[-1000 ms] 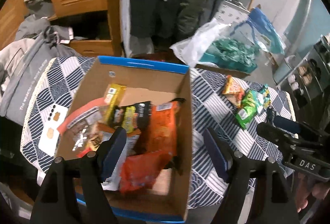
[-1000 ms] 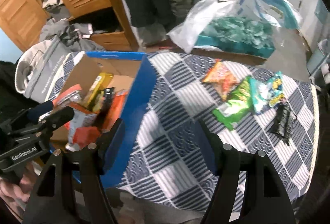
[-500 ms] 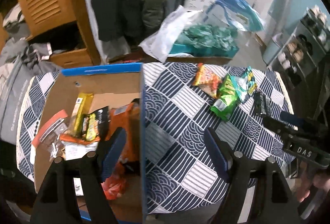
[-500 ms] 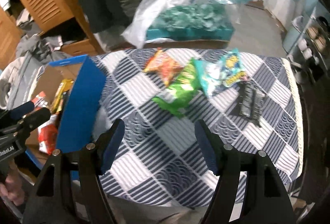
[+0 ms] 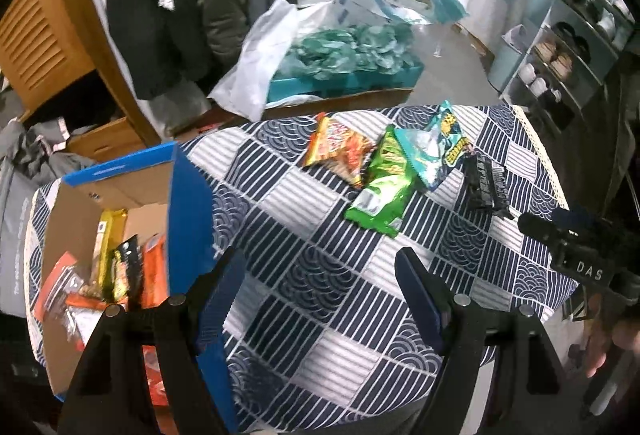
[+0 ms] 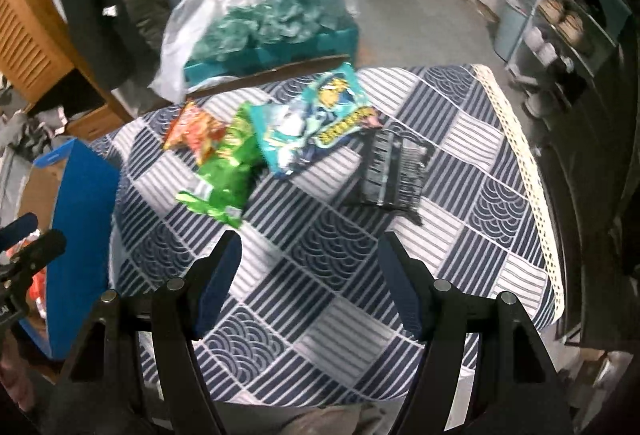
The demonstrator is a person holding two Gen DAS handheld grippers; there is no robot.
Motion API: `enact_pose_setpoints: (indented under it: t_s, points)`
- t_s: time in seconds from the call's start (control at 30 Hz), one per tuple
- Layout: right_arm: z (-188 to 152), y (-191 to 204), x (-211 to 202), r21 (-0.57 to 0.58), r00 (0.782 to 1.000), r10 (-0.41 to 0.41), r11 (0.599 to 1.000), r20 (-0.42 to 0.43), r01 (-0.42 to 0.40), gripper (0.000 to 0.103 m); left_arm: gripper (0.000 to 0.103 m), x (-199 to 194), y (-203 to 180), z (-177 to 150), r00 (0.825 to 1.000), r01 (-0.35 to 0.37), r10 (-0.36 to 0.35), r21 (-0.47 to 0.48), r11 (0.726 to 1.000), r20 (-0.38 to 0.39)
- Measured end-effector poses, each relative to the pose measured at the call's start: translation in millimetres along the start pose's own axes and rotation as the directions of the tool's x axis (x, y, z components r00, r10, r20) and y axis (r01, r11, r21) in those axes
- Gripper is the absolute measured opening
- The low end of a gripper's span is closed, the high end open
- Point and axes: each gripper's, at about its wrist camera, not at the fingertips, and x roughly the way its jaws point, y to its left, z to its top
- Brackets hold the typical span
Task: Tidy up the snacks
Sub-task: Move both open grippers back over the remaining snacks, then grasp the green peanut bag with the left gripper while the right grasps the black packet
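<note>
My left gripper [image 5: 320, 275] and right gripper [image 6: 310, 261] both hang spread and empty. Only my left view looks inside the cardboard box [image 5: 120, 187], where packets stand. The green snack bag [image 6: 224, 171] lies well right of that box, on the tablecloth [image 6: 320, 295].

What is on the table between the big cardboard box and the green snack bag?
Nothing: only bare navy-and-white patterned tablecloth lies between the blue-edged cardboard box and the shiny green snack bag, clearest in the left wrist view.
</note>
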Motion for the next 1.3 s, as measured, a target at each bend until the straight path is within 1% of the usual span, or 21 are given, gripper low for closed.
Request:
enact_pose_setpoints:
  t_s: [0.17, 0.37, 0.5, 0.63, 0.73, 0.8, 0.93, 1.07, 1.17, 1.3]
  points:
    - [-3, -20, 10, 0.021, 1.000, -0.019, 1.000, -0.018, 0.019, 0.070, 0.079, 13, -15, 12, 1.000, 0.004, -0.004, 0.019, 1.000, 0.004]
    - [-2, -43, 24, 0.046, 0.998, -0.040, 0.998, -0.044, 0.043, 0.070, 0.079, 40, -29, 28, 0.999, 0.027, -0.026, 0.014, 1.000, -0.028]
    - [6, -55, 35, 0.061, 0.997, -0.053, 0.997, -0.059, 0.056, 0.070, 0.079, 62, -37, 38, 0.998, 0.041, -0.041, 0.007, 0.999, -0.047]
    - [19, -61, 50, 0.065, 0.996, -0.044, 0.997, -0.083, 0.050, 0.070, 0.079, 83, -43, 46, 0.997, 0.042, -0.041, 0.018, 0.999, -0.067]
    - [28, -65, 61, 0.090, 0.996, -0.012, 0.996, -0.092, 0.021, 0.070, 0.079, 95, -45, 53, 0.997, 0.034, -0.031, 0.040, 0.999, -0.070]
    - [33, -67, 70, 0.114, 0.994, 0.005, 0.993, -0.105, 0.007, 0.070, 0.079, 101, -45, 59, 0.997, 0.029, -0.026, 0.038, 0.999, -0.072]
    - [41, -73, 89, 0.164, 0.988, 0.035, 0.986, -0.149, -0.010, 0.070, 0.079, 110, -43, 71, 0.995, 0.065, -0.065, 0.001, 0.998, -0.082]
    - [52, -76, 103, 0.156, 0.987, 0.006, 0.988, -0.164, 0.020, 0.070, 0.079, 121, -47, 78, 0.995, 0.047, -0.044, 0.027, 0.999, -0.092]
    - [61, -85, 113, 0.174, 0.984, -0.017, 0.984, -0.177, 0.048, 0.071, 0.079, 129, -48, 81, 0.992, 0.064, -0.062, 0.020, 0.998, -0.110]
    - [66, -95, 132, 0.210, 0.977, 0.001, 0.977, -0.215, 0.045, 0.071, 0.079, 138, -51, 84, 0.989, 0.087, -0.088, -0.007, 0.996, -0.118]
